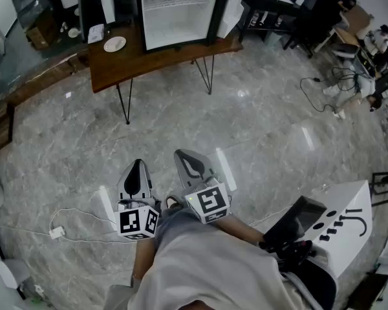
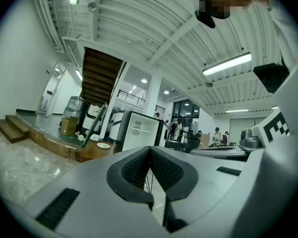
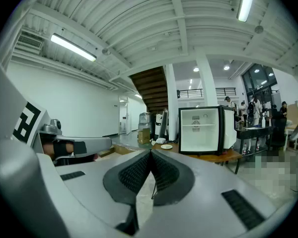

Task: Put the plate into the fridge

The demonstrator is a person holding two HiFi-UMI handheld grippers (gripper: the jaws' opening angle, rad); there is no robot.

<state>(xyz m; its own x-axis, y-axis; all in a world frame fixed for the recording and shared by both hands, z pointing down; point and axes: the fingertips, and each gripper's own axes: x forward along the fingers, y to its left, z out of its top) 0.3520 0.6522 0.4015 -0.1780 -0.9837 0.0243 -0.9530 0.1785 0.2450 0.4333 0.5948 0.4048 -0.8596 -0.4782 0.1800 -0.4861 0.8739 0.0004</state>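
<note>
A small white plate (image 1: pixel 114 44) lies on the left part of a wooden table (image 1: pixel 155 60), to the left of a small fridge (image 1: pixel 178 13) whose door stands open. The plate (image 2: pixel 103 145) and fridge (image 2: pixel 137 131) show far off in the left gripper view, and the plate (image 3: pixel 166 147) and fridge (image 3: pixel 201 130) in the right gripper view. Both grippers are held close to the person's body, far from the table. My left gripper (image 1: pixel 138 165) is shut with nothing in it. My right gripper (image 1: pixel 183 155) is shut and empty too.
The marble floor (image 1: pixel 246 128) stretches between me and the table. A white cable and plug (image 1: pixel 57 232) lie on the floor at the left. A white machine (image 1: pixel 336 221) stands at the right. Desks, chairs and people (image 1: pixel 323 11) are at the back right.
</note>
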